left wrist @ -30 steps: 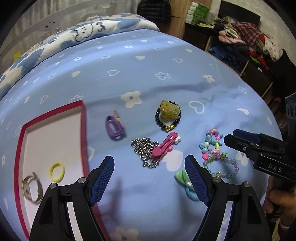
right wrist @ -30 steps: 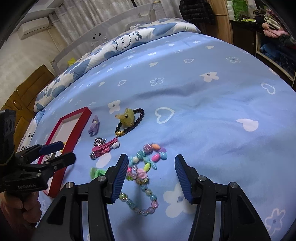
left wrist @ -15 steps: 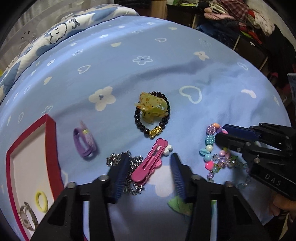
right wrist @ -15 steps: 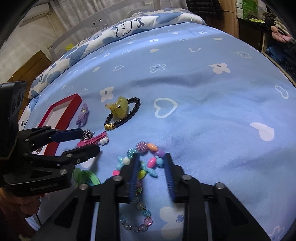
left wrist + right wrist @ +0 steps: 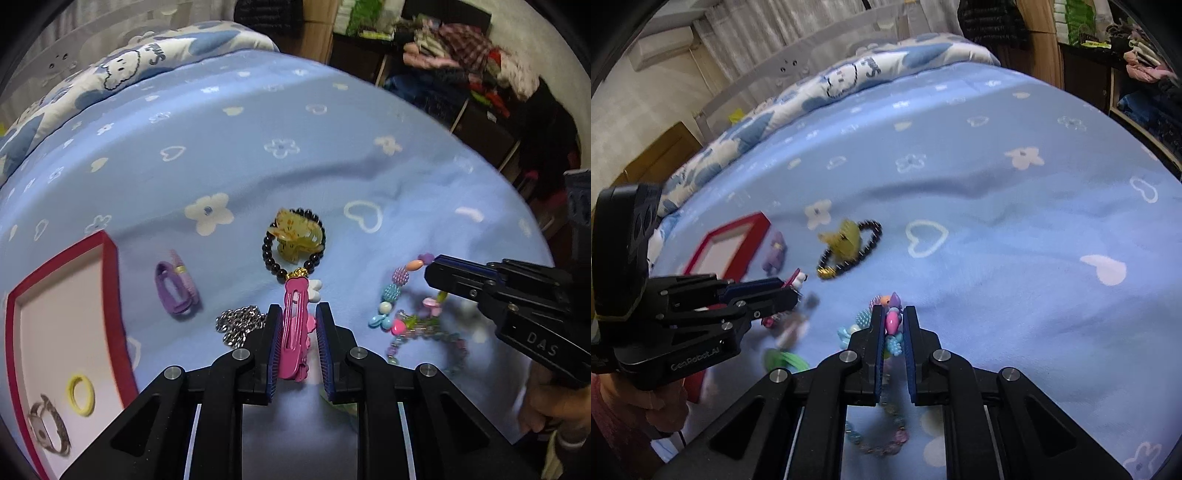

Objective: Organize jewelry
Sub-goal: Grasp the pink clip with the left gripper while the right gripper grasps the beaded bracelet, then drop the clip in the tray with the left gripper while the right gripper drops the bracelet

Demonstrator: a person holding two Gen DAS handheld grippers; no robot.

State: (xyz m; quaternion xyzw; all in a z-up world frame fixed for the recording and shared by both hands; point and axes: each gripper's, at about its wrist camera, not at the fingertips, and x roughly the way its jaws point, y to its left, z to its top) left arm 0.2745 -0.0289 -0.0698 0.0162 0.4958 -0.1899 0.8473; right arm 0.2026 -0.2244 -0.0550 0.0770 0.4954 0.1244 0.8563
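Observation:
A pink hair clip (image 5: 295, 325) lies lengthwise between the blue pads of my left gripper (image 5: 298, 310), whose jaws are closing and pressing on its sides. In the right wrist view the clip's white tip (image 5: 798, 277) pokes out past that gripper (image 5: 790, 290). My right gripper (image 5: 892, 312) has its jaws closing on the top beads of a colourful bead bracelet (image 5: 892, 321), low on the blue bedsheet. From the left wrist view the right gripper (image 5: 430, 266) covers part of the bracelet (image 5: 395, 291).
A red-rimmed tray (image 5: 110, 258) at the left holds a yellow ring (image 5: 80, 395) and a grey band (image 5: 48, 428). On the sheet lie a purple hair tie (image 5: 173, 288), a silver chain (image 5: 236, 325), a black bead bracelet (image 5: 269, 254) around a yellow claw clip (image 5: 295, 240), and a green item (image 5: 783, 360).
Both grippers went from wide open to nearly shut. The left one moved right over the pink clip, which turned in line with the jaws. The right one closed on the beads.

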